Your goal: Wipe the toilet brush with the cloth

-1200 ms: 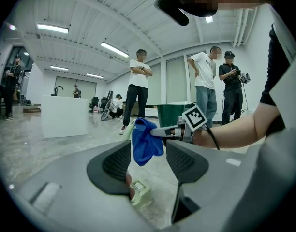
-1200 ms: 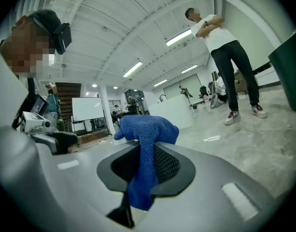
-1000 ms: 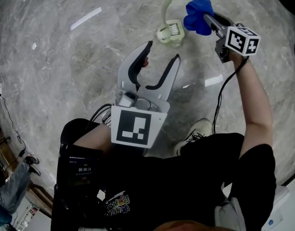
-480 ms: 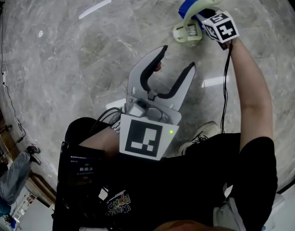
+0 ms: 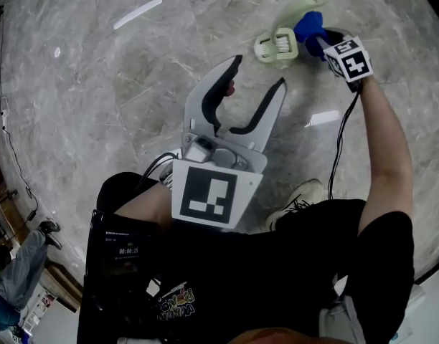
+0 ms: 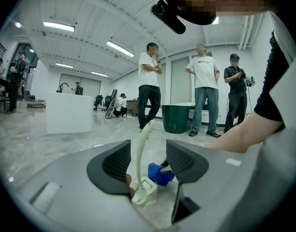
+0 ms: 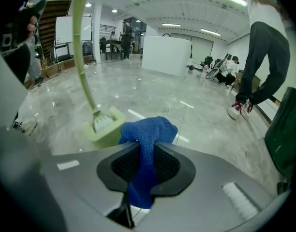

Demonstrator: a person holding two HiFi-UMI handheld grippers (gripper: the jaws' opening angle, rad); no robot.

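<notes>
In the head view, the left claw (image 5: 257,74) was held open over the floor (image 5: 97,84), and the right claw (image 5: 316,41) kept the blue cloth (image 5: 308,26) just beside the pale green toilet brush (image 5: 277,46), which stood upright on the floor. In the left gripper view, the jaws stood apart and gripped nothing. In the right gripper view, the jaws were closed on the cloth, near the brush head.

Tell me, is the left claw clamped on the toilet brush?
No, the left claw is open, and the toilet brush stands on the floor beyond it.
</notes>
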